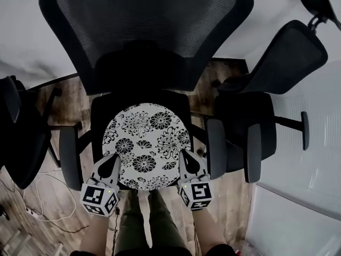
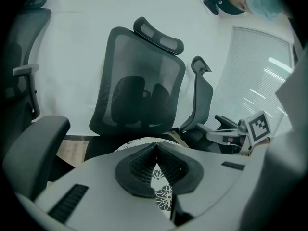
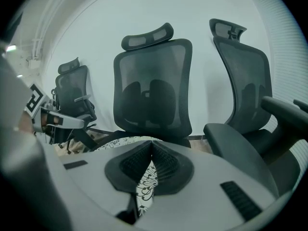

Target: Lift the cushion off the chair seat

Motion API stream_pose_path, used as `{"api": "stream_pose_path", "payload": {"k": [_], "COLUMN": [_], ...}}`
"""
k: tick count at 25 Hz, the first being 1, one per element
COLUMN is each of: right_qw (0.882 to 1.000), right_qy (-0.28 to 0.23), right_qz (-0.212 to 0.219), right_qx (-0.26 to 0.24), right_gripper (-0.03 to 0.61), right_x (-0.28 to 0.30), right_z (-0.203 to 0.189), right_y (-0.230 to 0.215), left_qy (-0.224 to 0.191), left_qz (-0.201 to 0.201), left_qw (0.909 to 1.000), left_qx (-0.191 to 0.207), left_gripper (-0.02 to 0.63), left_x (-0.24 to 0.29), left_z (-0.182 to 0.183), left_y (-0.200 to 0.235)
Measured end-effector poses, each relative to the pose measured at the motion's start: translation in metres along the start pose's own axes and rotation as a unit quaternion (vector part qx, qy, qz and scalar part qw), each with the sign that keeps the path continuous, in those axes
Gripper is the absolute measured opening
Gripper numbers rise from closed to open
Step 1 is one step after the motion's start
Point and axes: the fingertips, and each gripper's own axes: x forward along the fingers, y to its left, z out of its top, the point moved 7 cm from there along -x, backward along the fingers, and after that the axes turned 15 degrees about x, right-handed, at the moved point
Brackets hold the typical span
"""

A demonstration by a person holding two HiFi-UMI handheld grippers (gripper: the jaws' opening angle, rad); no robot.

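Both hand-held grippers [image 1: 114, 160] [image 1: 184, 156] clamp the cushion [image 1: 146, 140] rim.

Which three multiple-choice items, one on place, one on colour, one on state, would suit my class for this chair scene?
1. Where is the cushion?
A. On the floor.
B. Over the seat of the mesh-backed chair.
C. On the headrest.

2. What colours is the cushion?
A. Plain red.
B. White with black flowers.
C. Blue stripes.

3. How do the left claw and right claw stand?
A. Both wide open.
B. One open, one shut.
C. Both shut on the cushion's near edge.

Answers: B, the head view shows it framed by the dark seat. B, the flower pattern shows in every view. C, each gripper view shows the patterned edge pinched in a closed claw.
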Motion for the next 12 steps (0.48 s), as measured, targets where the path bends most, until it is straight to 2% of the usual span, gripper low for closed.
{"api": "stream_pose_path", "payload": {"k": [5,12], "right_qw": [1.000,0.999], "right_qy": [0.011,0.032], "right_qz": [0.005,-0.003], "right_qx": [-0.020,-0.010], "right_gripper": [0.017,0.017], "right_x": [0.009,0.018], "right_z": [-0.014,-0.035], "right_y": [-0.002,-0.011], "left_qy": [0.013,0.016], "left_qz": [-0.007,-0.007], "left_qw": [0.9999,0.9998], "left_qx": [0.008,0.004], "left_gripper": [0.011,0.011], "left_x": [0.009,0.017], "left_z": [-0.015,-0.030], "left_y": [-0.001,0.002]}}
